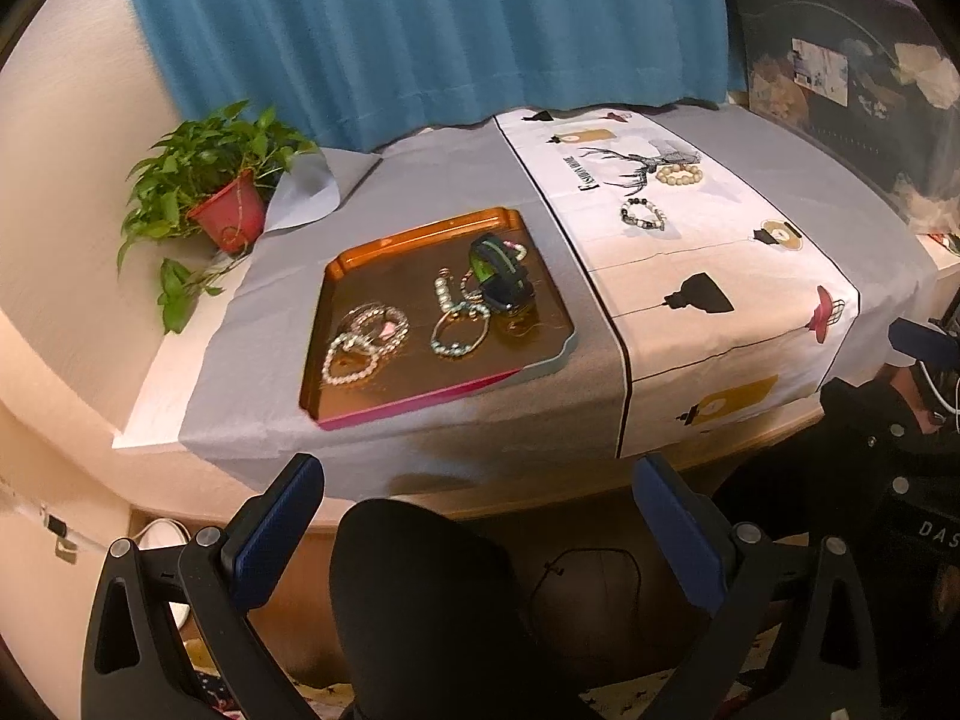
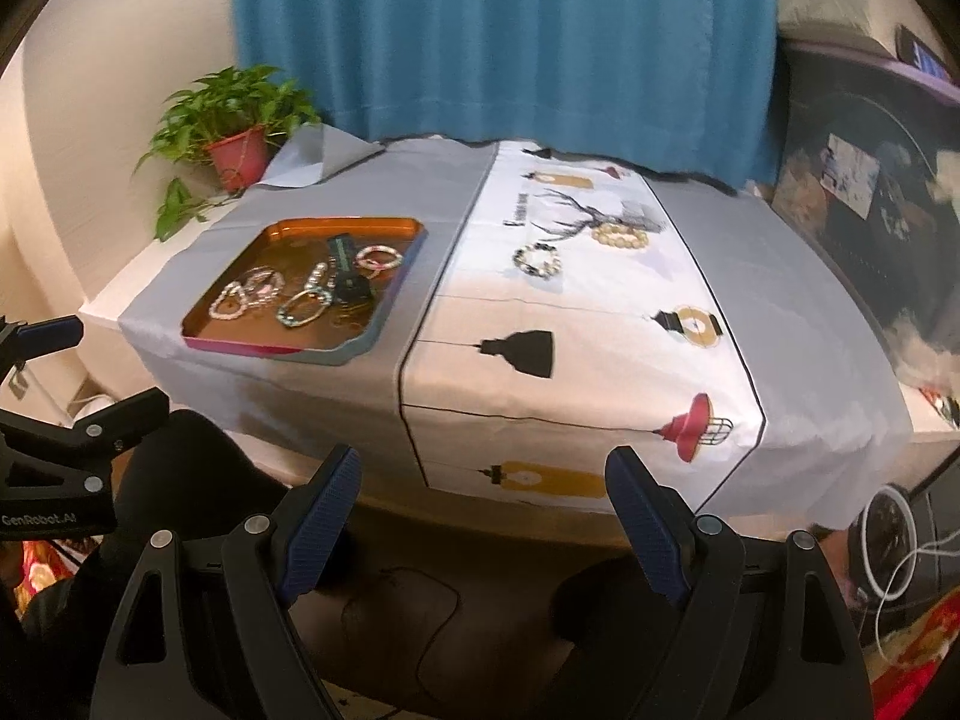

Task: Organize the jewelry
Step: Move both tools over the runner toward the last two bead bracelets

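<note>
Scene: A person is holding two grippers low in front of a table [image 2: 840, 312] draped in grey and white cloth, with a blue curtain [image 2: 510, 30] hanging behind it and a potted plant [image 1: 222, 192] standing at the far left corner.

Jewelry in tray: Several beaded bracelets and a dark, green-striped band are lying in the orange tray [image 1: 360, 252] on the grey cloth, left of the printed runner [image 1: 750, 276].

Jewelry outside tray: A cream bead bracelet [image 1: 679, 173] and a black-and-white bead bracelet [image 1: 643, 215] are resting on the runner's far end, close together and well apart from the tray.

Step in hand: Judging by the layout, the sorting is well along; two pieces are waiting to be gathered, and neither gripper is reaching for one yet.

Next move: One gripper would likely need to travel up over the near edge to the far end of the runner and come down around a bracelet's bead ring.

Left gripper [image 1: 480, 516]: It is hanging below the table's near edge, aimed downward and forward, jaws spread wide and gripping nothing.

Right gripper [image 2: 483, 516]: It is hovering beside the left one, likewise angled down, jaws parted wide, nothing between its blue pads [image 2: 648, 522].

Body: The person's dark-clothed knee [image 1: 420, 600] is filling the space under the left gripper.
</note>
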{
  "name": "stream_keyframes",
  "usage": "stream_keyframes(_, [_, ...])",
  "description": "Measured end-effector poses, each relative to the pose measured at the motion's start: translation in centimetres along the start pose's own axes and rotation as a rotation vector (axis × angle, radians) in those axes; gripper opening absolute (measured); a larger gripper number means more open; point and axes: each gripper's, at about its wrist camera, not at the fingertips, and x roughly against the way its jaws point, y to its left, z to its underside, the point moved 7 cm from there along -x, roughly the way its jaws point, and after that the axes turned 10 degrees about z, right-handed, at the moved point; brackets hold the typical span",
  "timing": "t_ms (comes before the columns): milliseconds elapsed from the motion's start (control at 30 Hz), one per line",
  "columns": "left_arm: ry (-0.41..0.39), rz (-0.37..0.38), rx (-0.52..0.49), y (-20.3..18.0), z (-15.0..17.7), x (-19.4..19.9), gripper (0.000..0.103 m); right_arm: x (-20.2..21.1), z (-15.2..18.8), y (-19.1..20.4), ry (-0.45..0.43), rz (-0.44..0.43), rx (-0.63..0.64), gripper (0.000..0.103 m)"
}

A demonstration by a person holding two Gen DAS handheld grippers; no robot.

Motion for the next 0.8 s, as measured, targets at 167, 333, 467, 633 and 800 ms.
stream_keyframes(167, [-0.007,0.012,-0.029,-1.3,-2.2,-1.1,0.102,-1.4,-0.4,-2.8,0.011,0.03,-0.047,0.084])
stream_keyframes(333, [0.001,0.059,-0.059,-3.4,-4.9,-3.1,0.102,-3.3,-1.0,-6.8,0.027,0.082,-0.11,0.084])
stream_keyframes(467, [0.0,0.073,-0.089,-5.1,-7.7,-5.2,0.102,-5.6,-1.4,-10.6,0.048,0.131,-0.157,0.084])
stream_keyframes(633, [0.026,0.136,-0.084,-7.1,-12.1,-9.8,0.102,-10.1,-3.0,-14.7,0.077,0.174,-0.178,0.084])
stream_keyframes(800, [0.069,0.154,-0.071,-8.1,-16.7,-16.0,0.102,-14.8,-6.3,-16.8,0.076,0.174,-0.19,0.084])
